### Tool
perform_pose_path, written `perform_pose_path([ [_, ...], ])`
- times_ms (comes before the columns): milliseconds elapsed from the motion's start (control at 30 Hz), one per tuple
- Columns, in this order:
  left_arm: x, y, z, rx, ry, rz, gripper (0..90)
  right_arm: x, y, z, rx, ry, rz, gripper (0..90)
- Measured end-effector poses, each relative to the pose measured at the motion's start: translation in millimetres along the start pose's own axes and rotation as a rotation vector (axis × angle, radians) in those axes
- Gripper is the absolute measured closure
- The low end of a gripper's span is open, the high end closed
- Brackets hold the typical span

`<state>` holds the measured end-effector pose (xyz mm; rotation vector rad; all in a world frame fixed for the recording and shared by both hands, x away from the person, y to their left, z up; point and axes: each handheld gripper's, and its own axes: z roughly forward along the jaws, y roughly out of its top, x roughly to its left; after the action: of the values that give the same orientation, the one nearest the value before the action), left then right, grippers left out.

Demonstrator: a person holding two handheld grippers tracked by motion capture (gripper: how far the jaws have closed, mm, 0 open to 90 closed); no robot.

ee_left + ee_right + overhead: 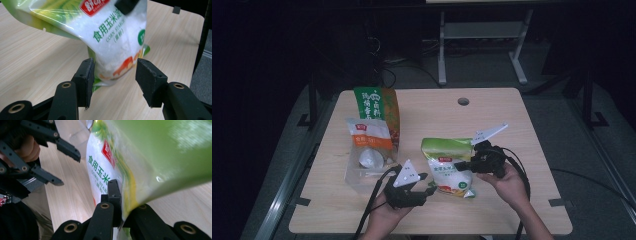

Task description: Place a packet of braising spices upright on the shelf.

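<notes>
A green and white corn starch bag point(447, 165) point(112, 32) point(105, 162) sits near the middle of the wooden table point(517, 145). My right gripper point(463, 164) point(123, 193) is shut on the bag's right edge, with the plastic pinched between its jaws. My left gripper point(428, 183) point(113, 68) is open at the bag's lower left. The bag's bottom corner lies between the pads point(150, 82), and a gap shows on the right side. In the right gripper view the left gripper point(67, 170) stands open beside the bag, with a hand behind it.
At the table's back left stands a green and orange bag point(378, 106). A white and orange bag point(369, 136) leans in front of it, over a clear pouch point(361, 175). A cable hole point(463, 101) lies at the far middle. A white frame point(482, 35) stands beyond the table.
</notes>
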<state>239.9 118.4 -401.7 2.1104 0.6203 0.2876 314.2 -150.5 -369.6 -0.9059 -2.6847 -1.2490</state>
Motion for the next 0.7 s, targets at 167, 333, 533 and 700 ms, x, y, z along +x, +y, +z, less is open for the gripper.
perform_pose_path([
  [167,-0.8,-6.5,-2.0,-0.004,-0.02,0.0,47.5,-1.2,4.3,-2.4,-0.013,-0.001,0.016,89.9],
  [333,-1.4,-13.3,-3.3,-0.001,-0.037,0.007,44.5,-2.3,9.4,-4.3,-0.02,0.002,0.019,89.9],
  [533,-1.7,-19.1,-4.3,-0.007,-0.047,0.012,42.5,-2.9,15.9,-6.3,-0.029,0.01,0.029,89.9],
  [700,-0.7,-20.5,-4.0,-0.019,-0.068,-0.002,41.1,-5.0,20.4,-9.6,-0.035,0.01,0.032,89.9],
])
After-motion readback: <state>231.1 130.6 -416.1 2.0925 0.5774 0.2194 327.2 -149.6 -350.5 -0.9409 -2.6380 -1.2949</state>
